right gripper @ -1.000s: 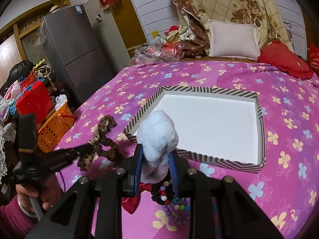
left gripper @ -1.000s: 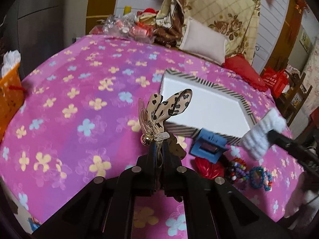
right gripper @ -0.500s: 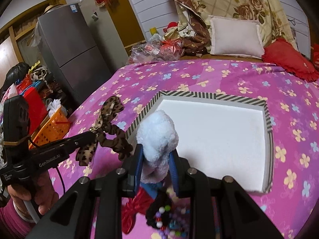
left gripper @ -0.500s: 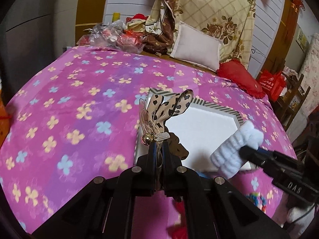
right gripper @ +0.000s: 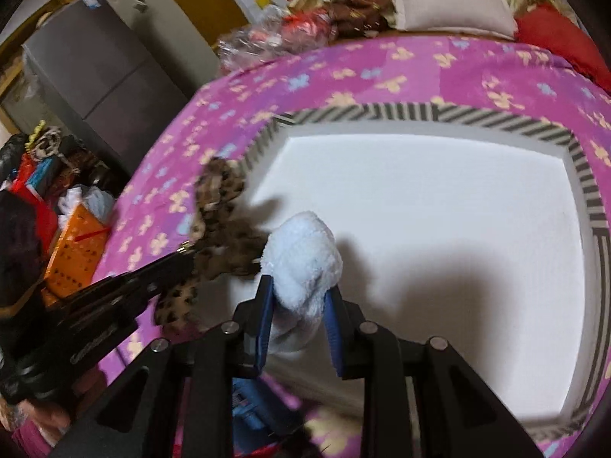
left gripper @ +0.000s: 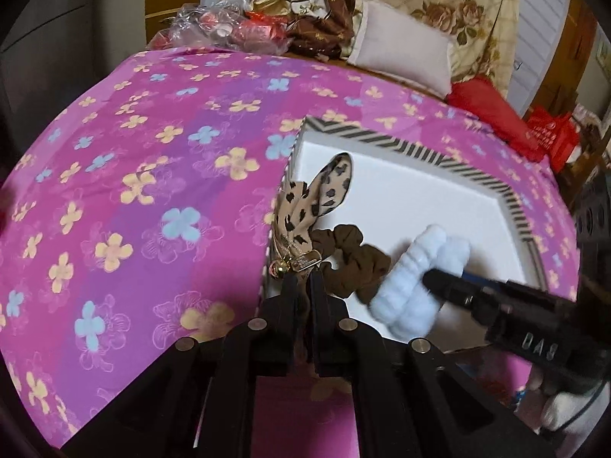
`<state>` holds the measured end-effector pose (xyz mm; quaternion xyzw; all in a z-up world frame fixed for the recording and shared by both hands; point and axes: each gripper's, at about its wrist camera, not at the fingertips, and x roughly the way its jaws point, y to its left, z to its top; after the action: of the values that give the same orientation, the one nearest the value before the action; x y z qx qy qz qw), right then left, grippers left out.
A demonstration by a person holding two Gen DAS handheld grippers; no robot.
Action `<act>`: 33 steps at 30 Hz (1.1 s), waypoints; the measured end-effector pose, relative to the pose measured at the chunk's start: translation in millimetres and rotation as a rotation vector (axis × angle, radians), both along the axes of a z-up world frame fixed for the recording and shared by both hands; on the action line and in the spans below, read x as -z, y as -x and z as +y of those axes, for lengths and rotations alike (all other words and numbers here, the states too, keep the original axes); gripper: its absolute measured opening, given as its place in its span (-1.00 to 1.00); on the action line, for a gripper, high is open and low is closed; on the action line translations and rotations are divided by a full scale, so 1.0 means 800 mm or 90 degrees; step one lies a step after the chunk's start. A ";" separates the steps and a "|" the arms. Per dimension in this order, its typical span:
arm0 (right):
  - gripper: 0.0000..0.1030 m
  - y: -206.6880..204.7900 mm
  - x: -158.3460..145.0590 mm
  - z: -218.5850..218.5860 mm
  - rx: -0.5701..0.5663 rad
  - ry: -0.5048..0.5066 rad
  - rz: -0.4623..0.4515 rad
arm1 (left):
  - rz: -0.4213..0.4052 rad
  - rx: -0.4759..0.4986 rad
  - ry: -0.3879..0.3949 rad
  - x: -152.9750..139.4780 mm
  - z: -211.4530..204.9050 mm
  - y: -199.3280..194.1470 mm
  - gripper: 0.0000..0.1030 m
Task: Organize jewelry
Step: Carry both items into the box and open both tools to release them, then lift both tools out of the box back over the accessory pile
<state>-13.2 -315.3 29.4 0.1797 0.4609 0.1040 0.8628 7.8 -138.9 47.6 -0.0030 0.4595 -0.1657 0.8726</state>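
My left gripper (left gripper: pixel 301 280) is shut on a leopard-print bow scrunchie (left gripper: pixel 324 194) with a brown band and a small gold bell, held over the near left corner of the white tray (left gripper: pixel 401 145) with its striped rim. My right gripper (right gripper: pixel 299 297) is shut on a fluffy white scrunchie (right gripper: pixel 303 255), held over the tray's (right gripper: pixel 588 191) near left part. In the left wrist view the white scrunchie (left gripper: pixel 416 278) hangs just right of the leopard one. In the right wrist view the leopard scrunchie (right gripper: pixel 217 210) and left gripper (right gripper: pixel 183 255) are close on the left.
The tray lies on a pink flowered bedspread (left gripper: pixel 152 191). Pillows (left gripper: pixel 404 53) and bagged clutter (left gripper: pixel 214 26) line the far edge. A blue hair clip (right gripper: pixel 248 408) lies below my right gripper. An orange basket (right gripper: pixel 76 252) and a grey fridge (right gripper: pixel 88 76) stand beside the bed on the left.
Both grippers have moved forward with their scrunchies, from above the bedspread and loose jewelry to over the tray's near left part. They have come closer together.
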 end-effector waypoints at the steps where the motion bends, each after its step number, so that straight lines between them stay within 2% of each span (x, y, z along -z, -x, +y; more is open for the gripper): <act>1: -0.45 -0.002 0.003 -0.003 0.004 -0.002 0.003 | -0.003 0.001 -0.007 0.002 -0.001 0.000 -0.94; 4: -0.36 -0.005 0.005 -0.009 0.015 0.006 0.006 | -0.015 -0.002 -0.019 0.003 -0.003 0.003 -0.86; 6: -0.16 -0.003 0.003 -0.010 0.019 0.032 0.002 | -0.021 -0.006 -0.022 0.002 -0.002 0.004 -0.73; 8: -0.09 0.002 -0.003 -0.014 0.027 0.042 -0.001 | -0.027 -0.005 -0.015 -0.001 -0.001 0.008 -0.46; 12: -0.01 0.020 -0.014 -0.025 0.043 0.033 -0.012 | -0.040 -0.001 -0.020 -0.009 0.000 0.019 -0.23; 22: 0.10 0.074 -0.054 -0.023 0.041 0.041 -0.060 | -0.090 0.007 -0.043 -0.038 0.005 0.065 -0.21; 30: 0.18 0.138 -0.083 -0.008 0.035 0.062 -0.097 | -0.104 0.002 -0.015 -0.059 0.018 0.111 -0.21; 33: 0.20 0.165 -0.093 -0.002 0.038 0.074 -0.114 | -0.117 -0.006 -0.026 -0.063 0.019 0.135 -0.21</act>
<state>-144.8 -317.0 103.6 0.1329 0.3813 0.0670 0.9124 -100.0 -123.9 97.9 0.0277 0.3804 -0.1521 0.9118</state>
